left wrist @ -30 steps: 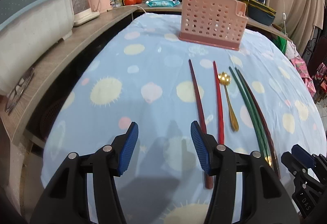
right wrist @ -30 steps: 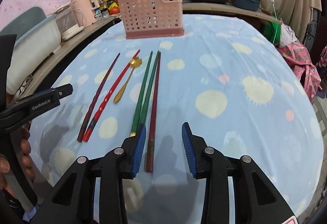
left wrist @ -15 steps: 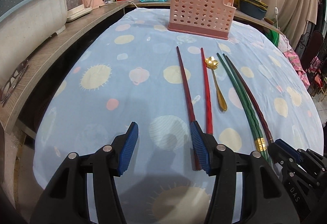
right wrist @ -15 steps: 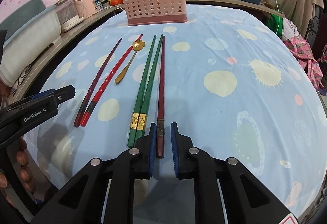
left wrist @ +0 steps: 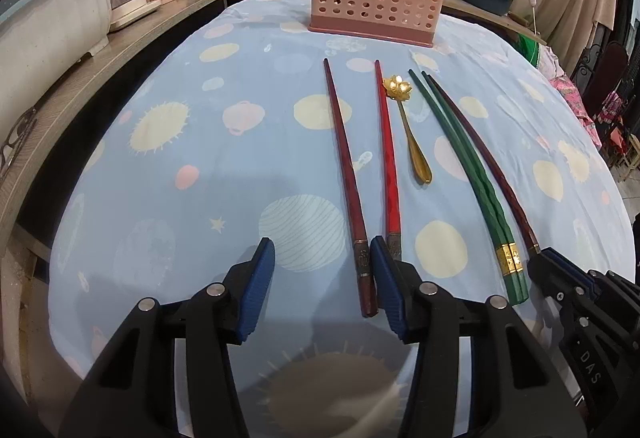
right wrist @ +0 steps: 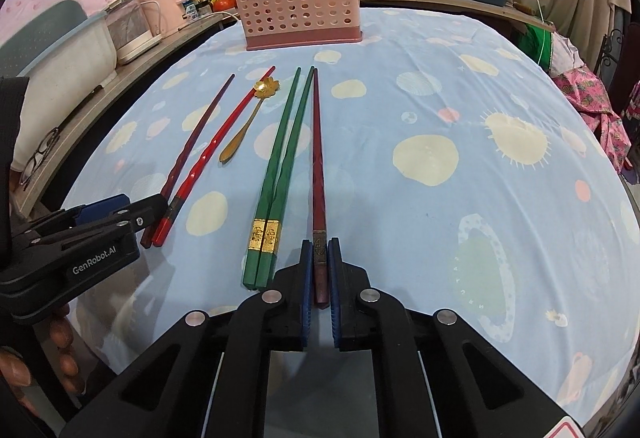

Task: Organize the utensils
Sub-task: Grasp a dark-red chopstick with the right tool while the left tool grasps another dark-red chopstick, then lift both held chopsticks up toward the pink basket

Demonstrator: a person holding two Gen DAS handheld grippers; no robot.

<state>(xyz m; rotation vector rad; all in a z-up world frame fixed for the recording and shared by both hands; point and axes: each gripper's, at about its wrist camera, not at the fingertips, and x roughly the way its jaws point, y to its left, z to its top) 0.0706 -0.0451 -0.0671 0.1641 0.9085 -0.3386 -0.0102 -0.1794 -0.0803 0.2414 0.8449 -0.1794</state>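
chopsticks (right wrist: 318,158) on tablecloth (right wrist: 440,198), holder (right wrist: 300,18) behind

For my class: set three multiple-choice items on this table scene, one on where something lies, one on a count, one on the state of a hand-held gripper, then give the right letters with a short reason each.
1. Where does the gold spoon lie?
A. Between the bright red chopstick and the green chopsticks
B. Inside the pink basket
C. To the right of all the chopsticks

2. How many green chopsticks lie on the blue cloth?
A. One
B. Two
C. Four

3. What is the right hand-held gripper doing?
A. Standing wide open over bare cloth
B. Shut on the gold spoon
C. Shut on the thick end of a dark red chopstick

Answers:
1. A, the spoon rests on the cloth with red on its left and green on its right.
2. B, a pair lies side by side, each with a gold band.
3. C, both blue pads press the chopstick's end.
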